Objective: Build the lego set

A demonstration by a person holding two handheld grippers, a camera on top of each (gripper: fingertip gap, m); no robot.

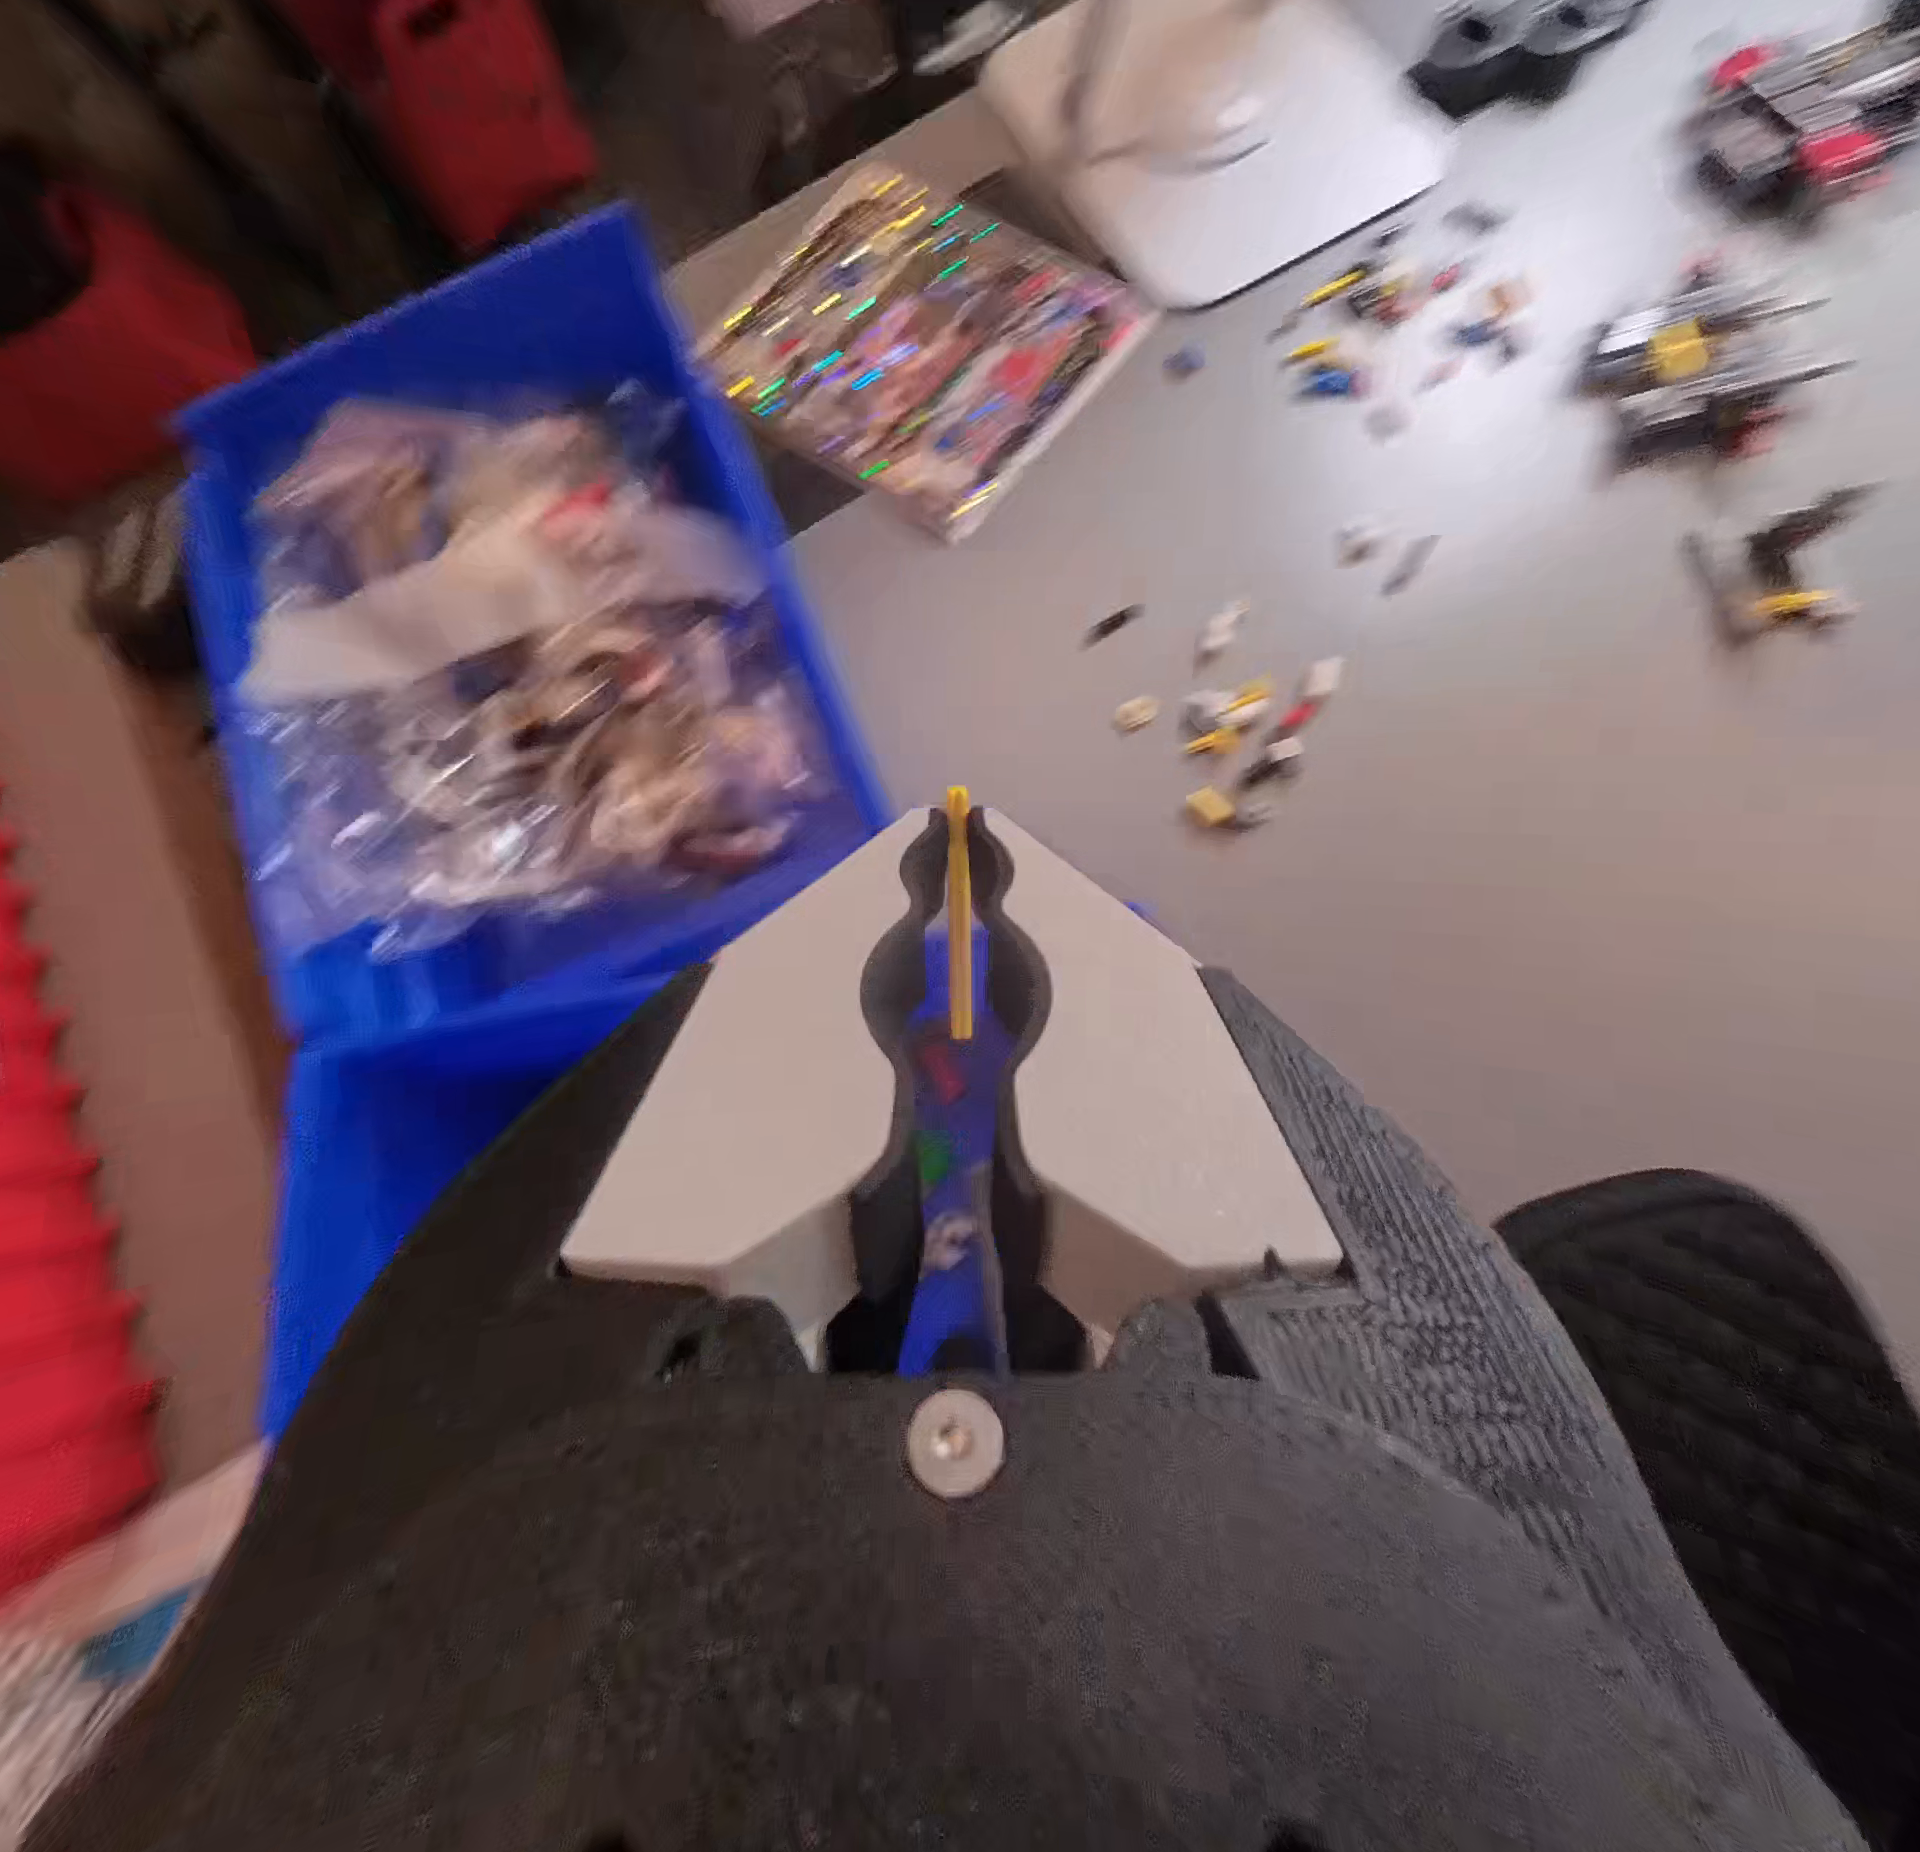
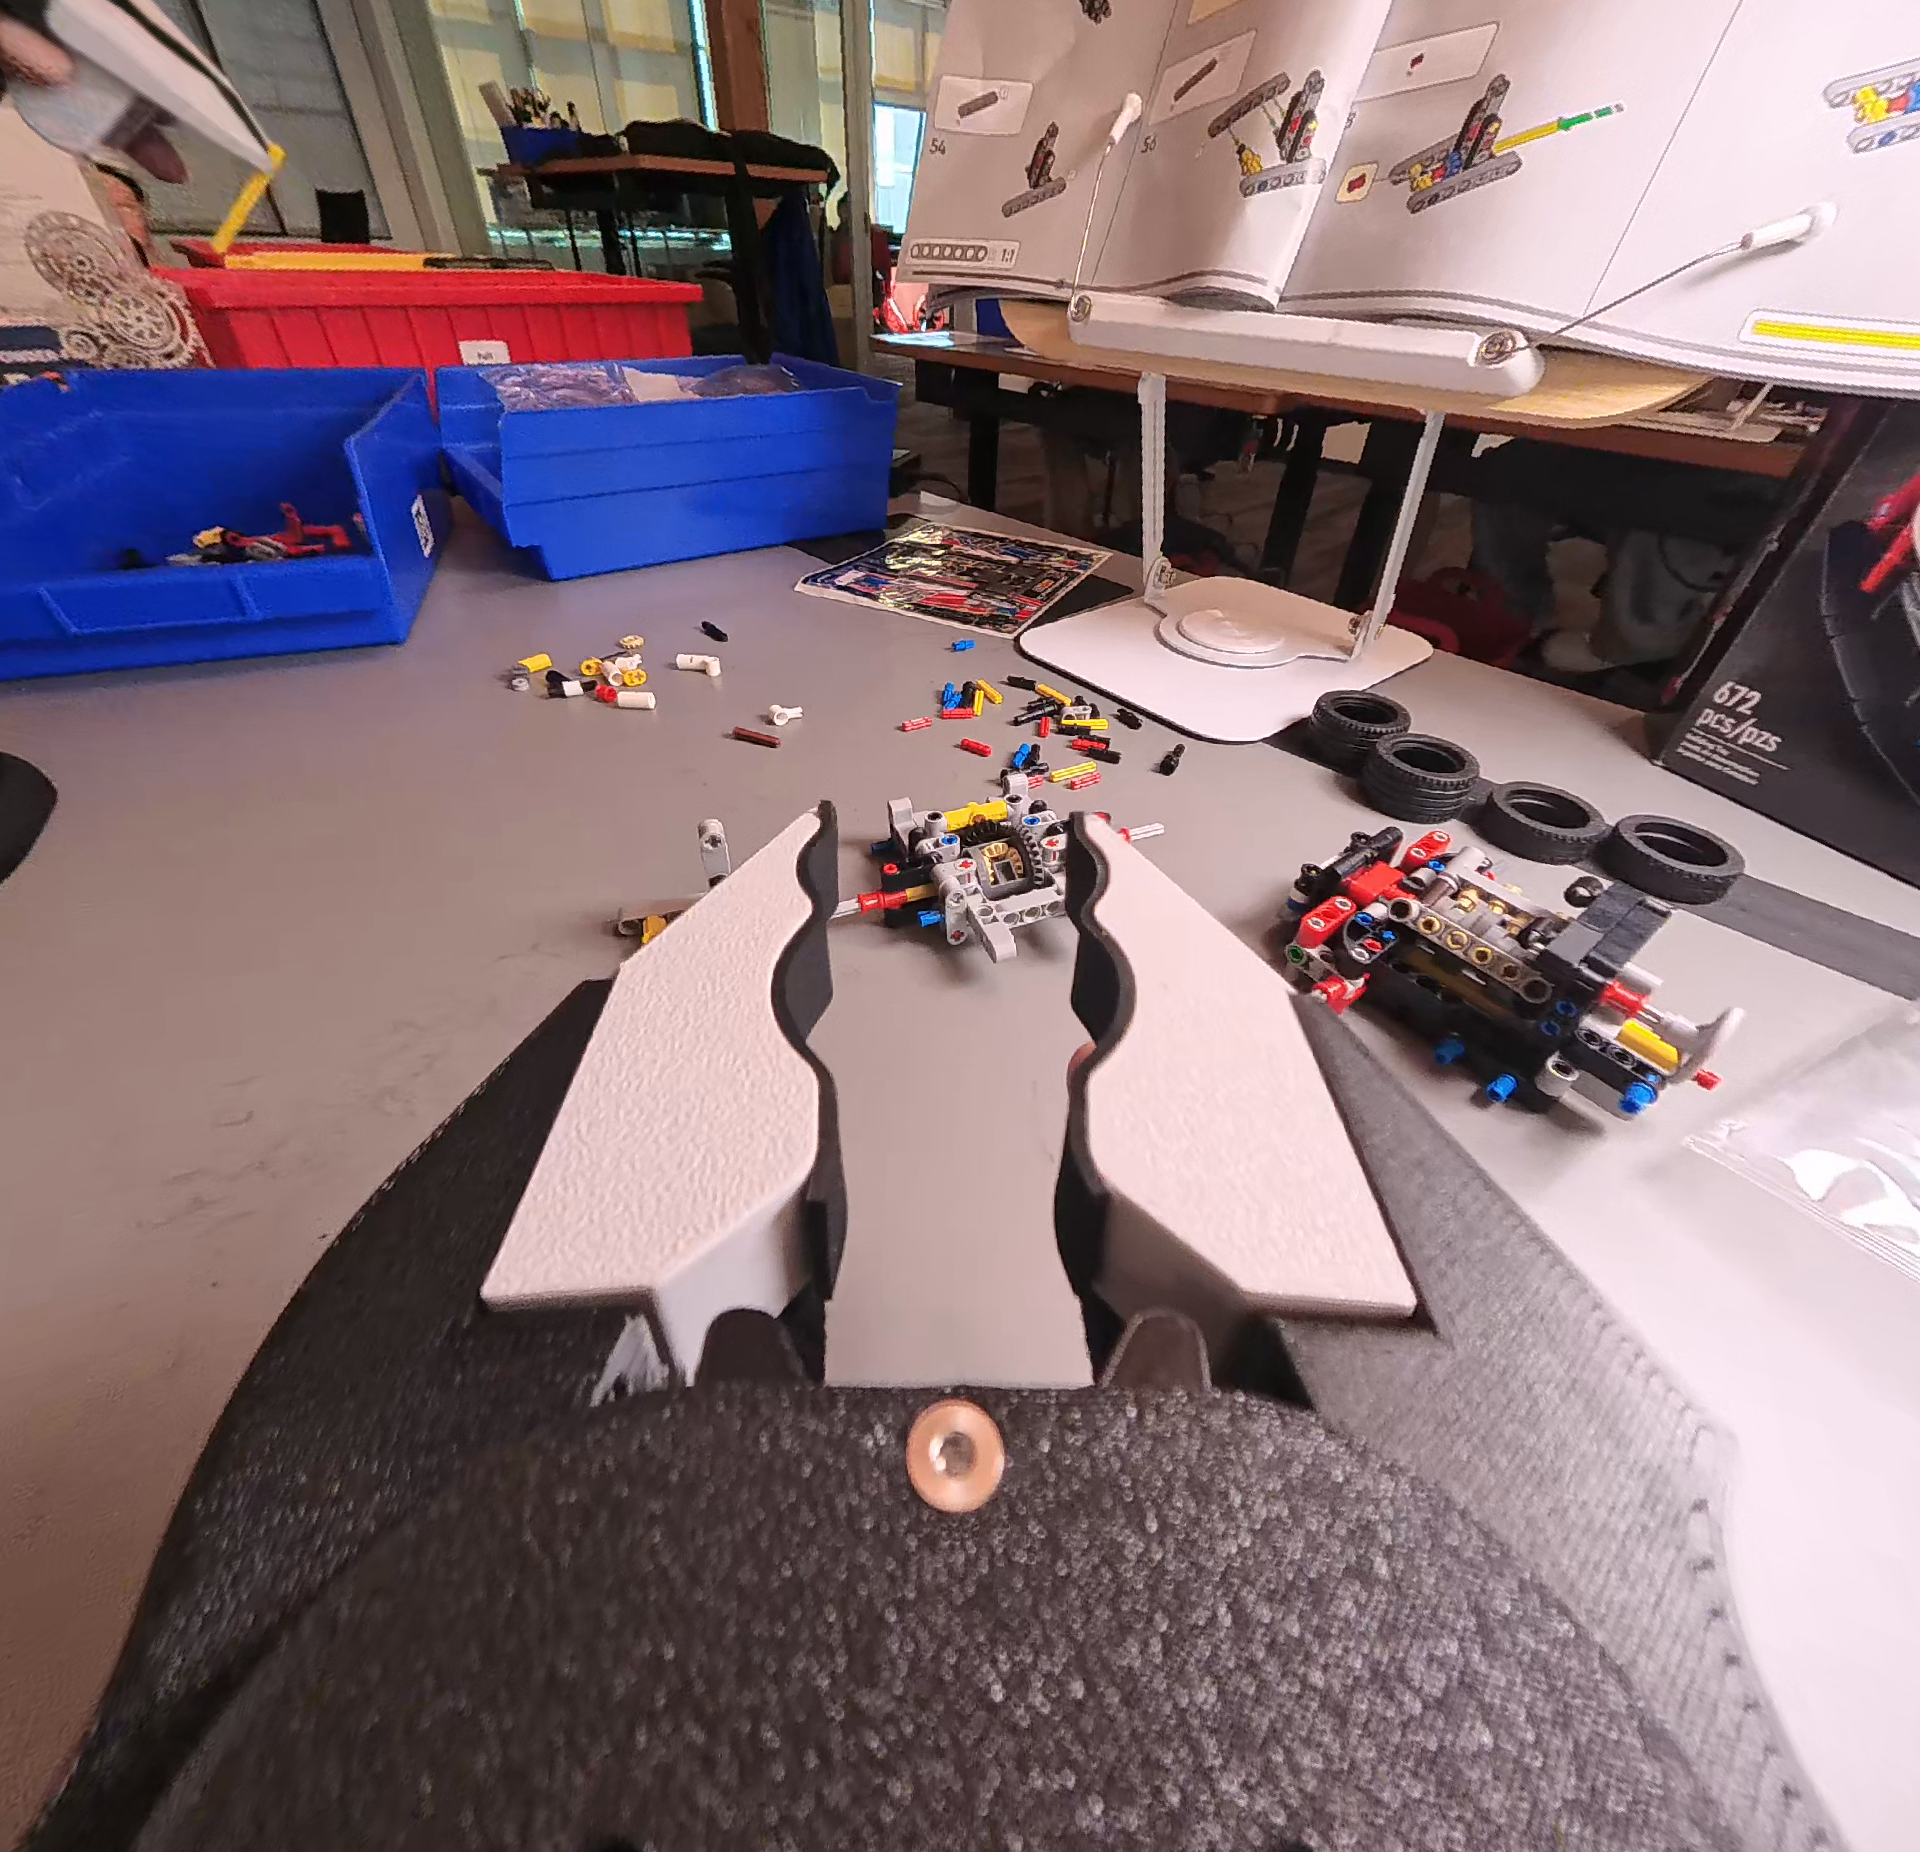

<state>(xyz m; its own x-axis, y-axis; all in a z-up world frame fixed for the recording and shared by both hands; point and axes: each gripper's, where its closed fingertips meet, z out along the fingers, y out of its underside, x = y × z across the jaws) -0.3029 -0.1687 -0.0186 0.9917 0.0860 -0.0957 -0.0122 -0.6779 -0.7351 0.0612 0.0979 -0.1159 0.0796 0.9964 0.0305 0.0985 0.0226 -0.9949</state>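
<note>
In the blurred left wrist view my left gripper is shut on a thin yellow rod, which runs between the pads and pokes out past the tips. It hangs over the edge of a blue bin filled with clear bags. It also shows at the top left of the right wrist view, with the yellow rod hanging from it. My right gripper is open and low over the grey table. A small brick assembly with a gear lies just beyond its tips, between them, untouched.
A larger red and black brick assembly and several black tyres lie to the right. Loose small pieces are scattered ahead. Behind them are a sticker sheet, an open booklet on a white stand, blue bins and a red bin. There is about 50 cm between the tips of the two grippers.
</note>
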